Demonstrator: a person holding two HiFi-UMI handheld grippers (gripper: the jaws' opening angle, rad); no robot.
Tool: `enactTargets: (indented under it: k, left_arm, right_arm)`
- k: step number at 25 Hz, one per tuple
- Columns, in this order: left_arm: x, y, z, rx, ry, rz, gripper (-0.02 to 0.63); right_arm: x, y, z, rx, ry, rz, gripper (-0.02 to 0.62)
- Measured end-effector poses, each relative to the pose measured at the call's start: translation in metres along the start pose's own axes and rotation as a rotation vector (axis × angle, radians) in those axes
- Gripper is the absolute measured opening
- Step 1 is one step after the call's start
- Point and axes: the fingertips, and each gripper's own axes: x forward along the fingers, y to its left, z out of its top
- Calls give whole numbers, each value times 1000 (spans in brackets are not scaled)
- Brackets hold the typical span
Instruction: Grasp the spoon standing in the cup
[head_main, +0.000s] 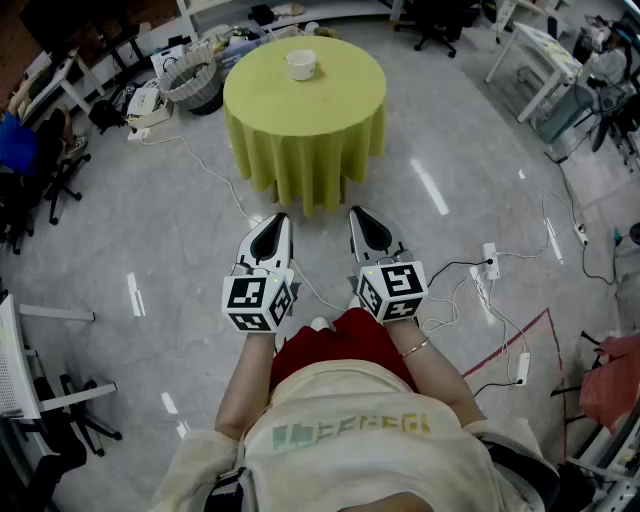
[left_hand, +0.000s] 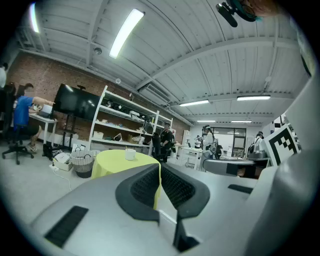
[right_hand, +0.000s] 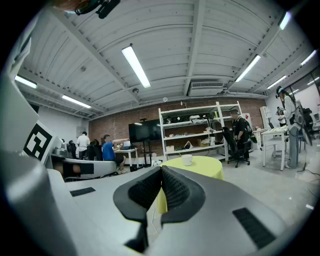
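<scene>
A white cup (head_main: 300, 64) stands near the far side of a round table with a yellow-green cloth (head_main: 320, 110). The spoon in it is too small to make out. Both grippers hang over the floor, well short of the table and pointing toward it. The left gripper (head_main: 279, 220) is shut with nothing between its jaws, and so is the right gripper (head_main: 357, 214). In the left gripper view the cup (left_hand: 130, 154) sits far beyond the closed left gripper (left_hand: 160, 168). In the right gripper view the cup (right_hand: 187, 159) stands on the table (right_hand: 202, 167) past the closed right gripper (right_hand: 161, 170).
A wicker basket (head_main: 190, 75) and boxes sit on the floor left of the table. Cables and a power strip (head_main: 490, 260) lie on the floor at right. White desks (head_main: 545, 60), office chairs (head_main: 40, 190), shelving (right_hand: 195, 130) and several people stand round the room's edges.
</scene>
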Motion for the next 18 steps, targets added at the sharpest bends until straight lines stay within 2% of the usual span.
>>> enactTargets:
  k: [10,18]
  left_arm:
    - [6,3,-2,-7,10,-11,32]
    - [18,13,2,-8,13,-19,32]
  right_arm:
    - [8,2,-7,40,8,43,38]
    - [19,-2,-3,48,12,27,38]
